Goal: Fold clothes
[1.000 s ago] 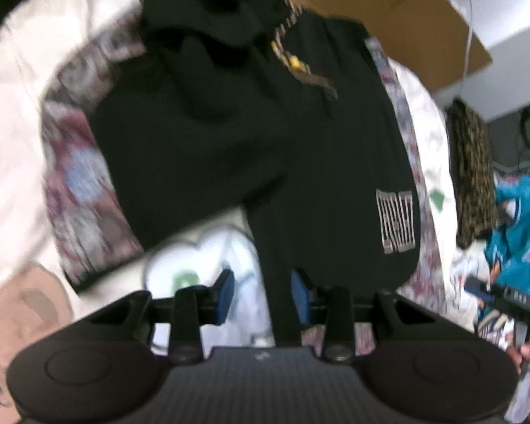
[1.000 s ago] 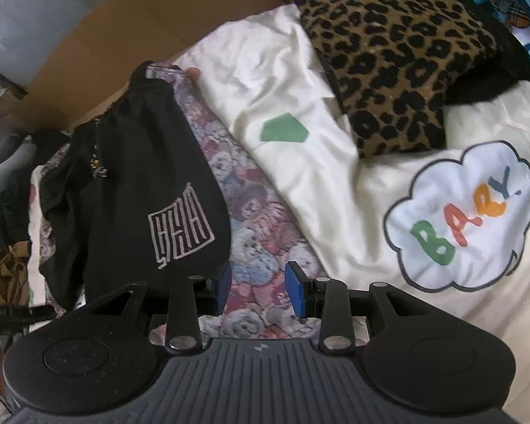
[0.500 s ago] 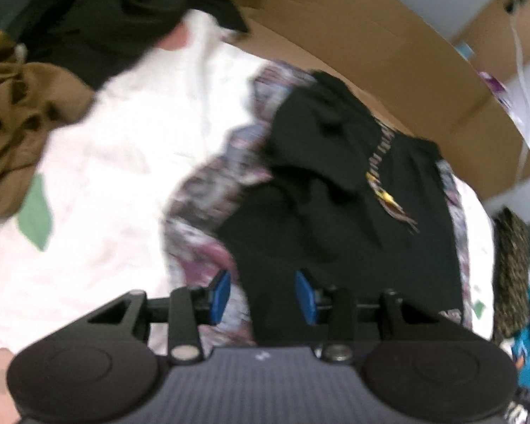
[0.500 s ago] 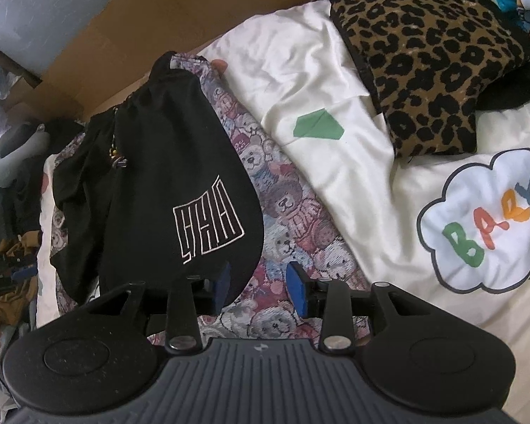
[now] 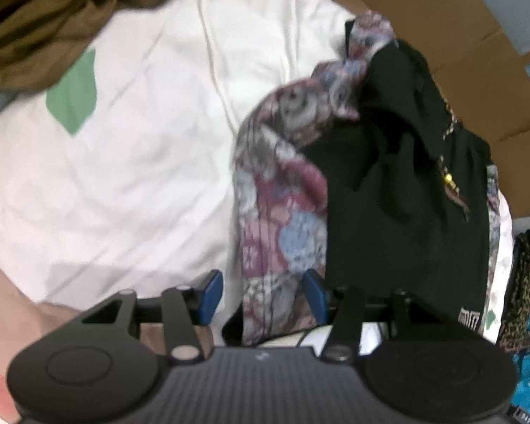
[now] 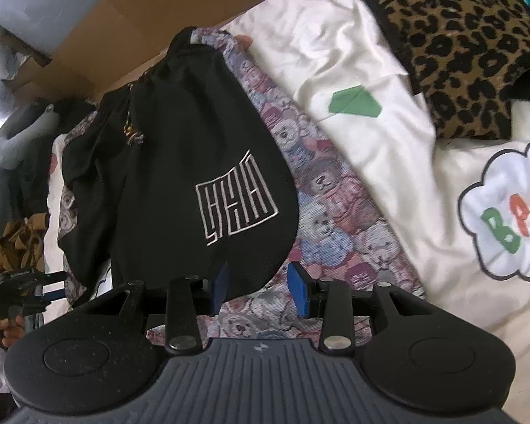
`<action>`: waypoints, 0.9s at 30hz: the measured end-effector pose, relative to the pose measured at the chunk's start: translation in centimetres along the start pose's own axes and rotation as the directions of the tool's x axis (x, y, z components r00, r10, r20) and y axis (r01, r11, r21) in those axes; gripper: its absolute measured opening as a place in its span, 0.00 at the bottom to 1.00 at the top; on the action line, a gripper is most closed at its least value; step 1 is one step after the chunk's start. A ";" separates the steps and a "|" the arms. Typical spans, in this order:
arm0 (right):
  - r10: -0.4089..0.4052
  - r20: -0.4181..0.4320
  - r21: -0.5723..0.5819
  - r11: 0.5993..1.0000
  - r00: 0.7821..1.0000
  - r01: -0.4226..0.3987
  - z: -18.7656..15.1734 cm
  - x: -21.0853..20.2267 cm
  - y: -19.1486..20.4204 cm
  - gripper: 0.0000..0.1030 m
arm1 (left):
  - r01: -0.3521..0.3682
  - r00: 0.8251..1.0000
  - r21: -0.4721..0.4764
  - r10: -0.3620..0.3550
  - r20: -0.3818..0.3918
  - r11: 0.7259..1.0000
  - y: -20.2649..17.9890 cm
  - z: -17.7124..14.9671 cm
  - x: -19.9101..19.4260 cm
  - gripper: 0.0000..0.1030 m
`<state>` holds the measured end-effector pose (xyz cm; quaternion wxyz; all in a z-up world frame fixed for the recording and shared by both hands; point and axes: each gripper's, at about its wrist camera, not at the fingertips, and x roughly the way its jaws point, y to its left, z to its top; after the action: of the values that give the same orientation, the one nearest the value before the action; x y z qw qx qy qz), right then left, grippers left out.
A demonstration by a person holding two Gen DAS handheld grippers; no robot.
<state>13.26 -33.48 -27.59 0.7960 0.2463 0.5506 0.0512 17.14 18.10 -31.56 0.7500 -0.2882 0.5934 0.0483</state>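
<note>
Lying spread across the bear-print fabric is one pair of black shorts, with a white line logo stitched near the rounded hem. That hem is sitting just ahead of the right gripper, partly behind its left blue pad; the jaws are standing apart with nothing between them, hovering over the bear-print fabric, and whether a pad is touching the shorts cannot be told.

In the left wrist view the black shorts are lying bunched to the right of the left gripper. Its two blue pads are standing well apart, and the edge of the bear-print fabric is running down between them, not pinched. The picture is blurred here, so contact cannot be judged.

Beneath the bear-print fabric a white bedsheet is stretching outward, carrying one green patch beside the fabric and one cloud print with coloured letters further right. One leopard-print cloth is lying beyond the green patch. Behind the black shorts a sheet of brown cardboard is leaning. To the left of the black shorts, a brown garment is heaped at the sheet's far corner, and in the right wrist view the left gripper is showing at the left edge, held by a hand.
</note>
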 end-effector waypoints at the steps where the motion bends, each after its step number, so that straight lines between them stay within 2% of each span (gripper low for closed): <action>1: 0.003 -0.004 -0.002 1.000 1.000 -0.003 -0.1 0.2 0.2 0.43 | 0.006 1.000 -0.005 -0.006 -0.010 1.000 0.1 -0.2 0.2 0.52; 4: 0.009 -0.018 -0.006 1.000 1.000 -0.010 -0.4 0.6 0.7 0.43 | 0.023 0.999 -0.020 -0.024 -0.030 1.000 0.6 -0.7 0.9 0.50; 5: 0.012 -0.023 -0.010 1.000 1.000 -0.012 -0.5 0.8 0.9 0.43 | 0.035 0.999 -0.021 -0.036 -0.035 0.999 0.7 -0.9 1.0 0.44; 6: 0.014 -0.029 -0.014 1.000 0.999 -0.015 -0.6 0.9 1.1 0.43 | 0.052 0.998 -0.017 -0.053 -0.041 0.998 0.7 -1.2 1.1 0.36; 7: 0.017 -0.035 -0.017 1.000 0.999 -0.017 -0.7 1.1 1.3 0.43 | 0.072 0.996 -0.004 -0.073 -0.050 0.997 0.7 -1.4 1.1 0.15; 8: 0.020 -0.042 -0.020 1.000 0.999 -0.021 -0.9 1.2 1.5 0.43 | 0.089 0.994 0.013 -0.088 -0.061 0.996 0.5 -1.6 1.1 0.05; 11: 0.028 -0.061 -0.031 0.999 0.998 -0.030 -1.3 1.7 2.1 0.43 | 0.108 0.992 0.073 -0.103 -0.069 0.991 -0.2 -2.4 0.4 0.05; 13: 0.032 -0.070 -0.038 0.999 0.997 -0.035 -1.4 1.9 2.3 0.43 | 0.083 0.995 0.115 -0.075 -0.071 0.990 -0.9 -3.2 -0.1 0.05; 17: 0.037 -0.078 -0.041 0.998 0.996 -0.041 -1.4 2.1 2.7 0.43 | 0.153 0.982 0.105 -0.140 -0.127 0.983 -1.5 -4.7 -0.6 0.04; 27: 0.036 -0.091 -0.031 0.999 0.995 -0.039 -1.7 2.2 2.4 0.43 | 0.242 0.958 0.198 -0.203 -0.201 0.950 -5.3 -6.8 0.3 0.04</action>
<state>13.01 -29.98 -28.88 0.7730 0.2408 0.5805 0.0863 13.56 10.26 -30.74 0.7219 -0.2715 0.6233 -0.1290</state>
